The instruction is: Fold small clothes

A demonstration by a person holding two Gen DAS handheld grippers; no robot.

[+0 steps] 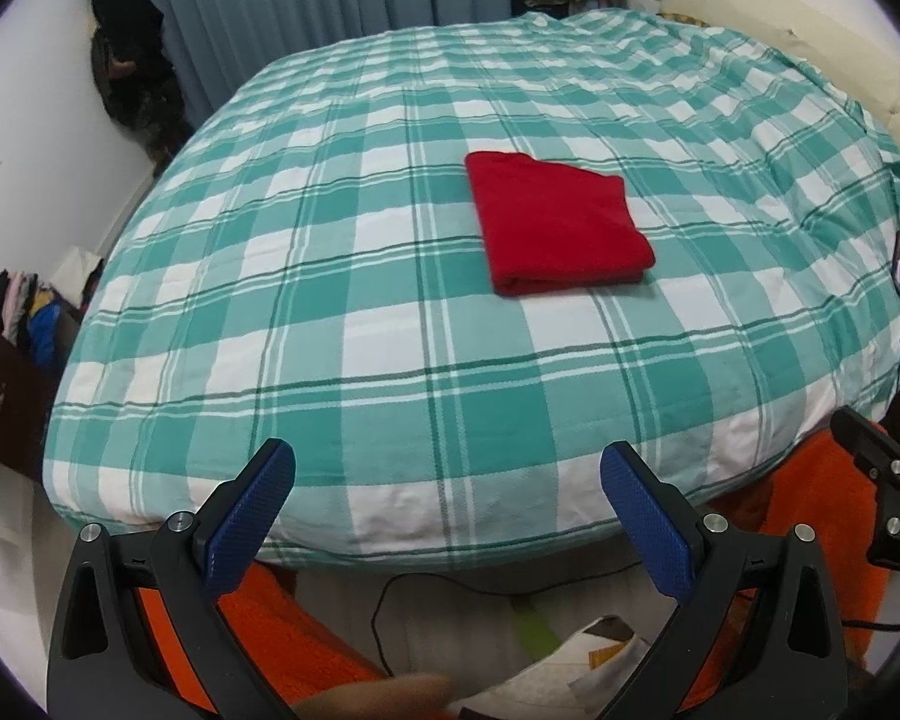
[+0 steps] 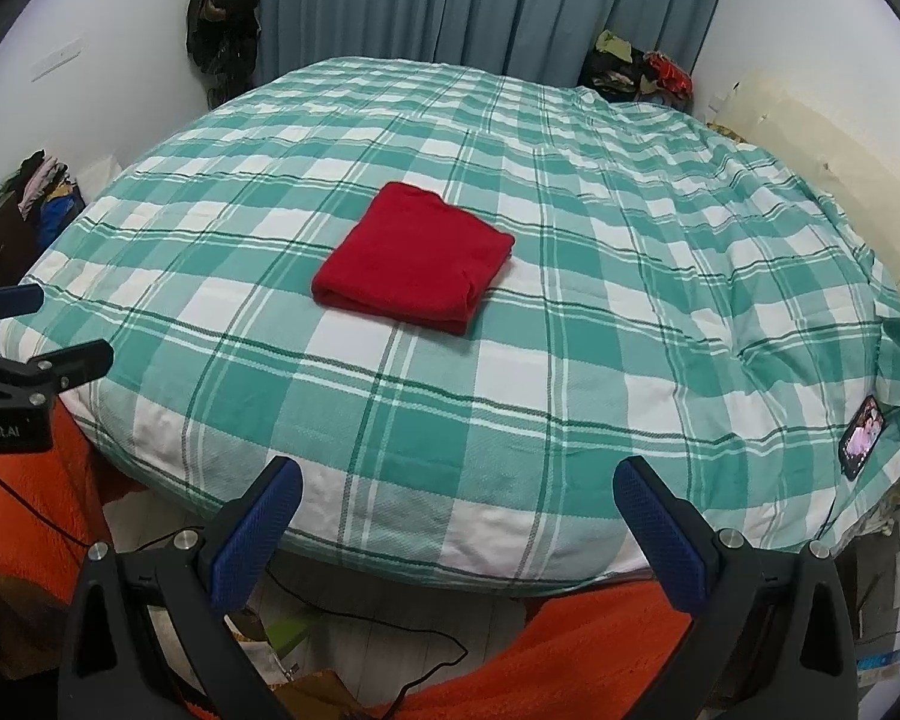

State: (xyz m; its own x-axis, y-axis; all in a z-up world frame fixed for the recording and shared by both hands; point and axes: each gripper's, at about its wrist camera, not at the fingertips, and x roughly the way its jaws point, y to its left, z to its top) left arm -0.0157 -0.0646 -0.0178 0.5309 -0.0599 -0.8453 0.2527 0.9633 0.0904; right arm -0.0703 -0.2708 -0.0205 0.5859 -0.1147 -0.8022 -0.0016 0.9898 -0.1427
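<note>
Left wrist, tongs [image 1: 447,465] spread wide, empty, off bed [image 1: 390,312]

Folded garment [image 1: 558,222] lies on the bed [image 1: 390,330], about mid-bed, well apart from both tongs at the near edge. Phone [image 2: 862,437] on the bed's right edge; curtain [image 2: 480,0] behind the bed, clothes pile [image 2: 636,69] at the far right corner.

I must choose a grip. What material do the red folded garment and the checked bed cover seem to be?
Red garment: likely soft knit or fleece; matte, thick rounded fold edges. Checked cover: probably woven cotton; visible weave, matte, puffy.
</note>
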